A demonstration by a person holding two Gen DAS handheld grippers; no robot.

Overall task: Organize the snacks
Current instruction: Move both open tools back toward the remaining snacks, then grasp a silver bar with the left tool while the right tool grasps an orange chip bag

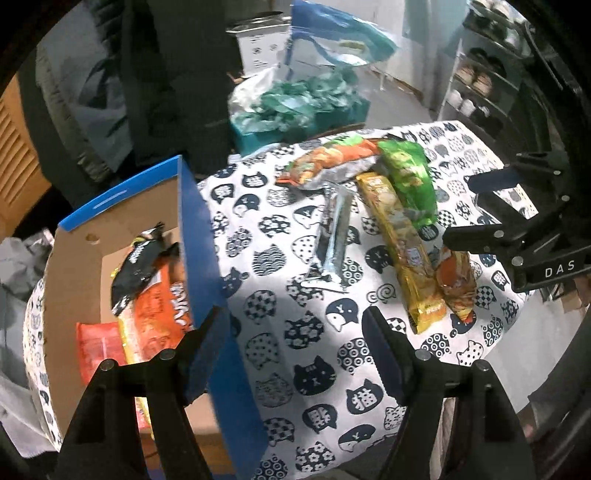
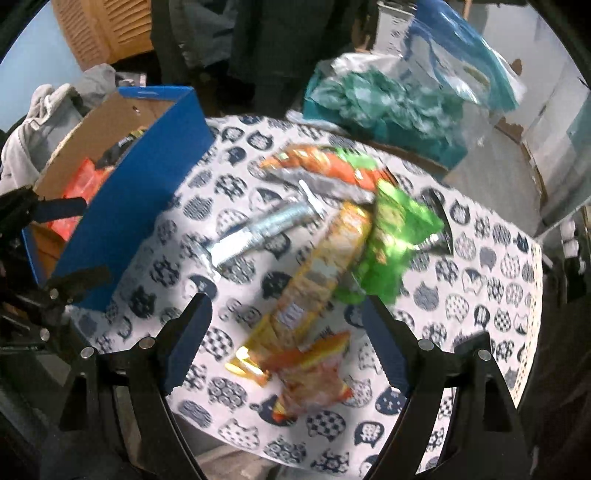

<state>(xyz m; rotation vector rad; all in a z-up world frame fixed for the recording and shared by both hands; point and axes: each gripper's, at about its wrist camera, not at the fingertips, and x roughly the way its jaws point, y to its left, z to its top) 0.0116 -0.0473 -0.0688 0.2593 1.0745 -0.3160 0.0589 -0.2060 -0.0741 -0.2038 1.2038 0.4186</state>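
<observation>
A blue cardboard box (image 1: 201, 236) stands on the left of the cat-print cloth (image 1: 280, 332) and holds an orange pack (image 1: 159, 314), a red pack (image 1: 98, 347) and a black pack (image 1: 138, 266). On the cloth lie a silver pack (image 1: 334, 236), a long yellow pack (image 1: 400, 243), a green bag (image 1: 410, 177), an orange-green bag (image 1: 332, 158) and a small orange pack (image 1: 456, 284). My left gripper (image 1: 295, 314) is open and empty by the box's near wall. My right gripper (image 2: 284, 299) is open and empty above the yellow pack (image 2: 317, 269) and the small orange pack (image 2: 314, 373); it also shows in the left wrist view (image 1: 458, 206).
Beyond the table lie a heap of teal wrappers (image 1: 295, 107) in a plastic bag and a blue-teal bag (image 1: 332, 33). A shelf rack (image 1: 476, 81) stands at the far right. Grey clothing (image 2: 44, 122) lies beside the box. The cloth's front edge is close below both grippers.
</observation>
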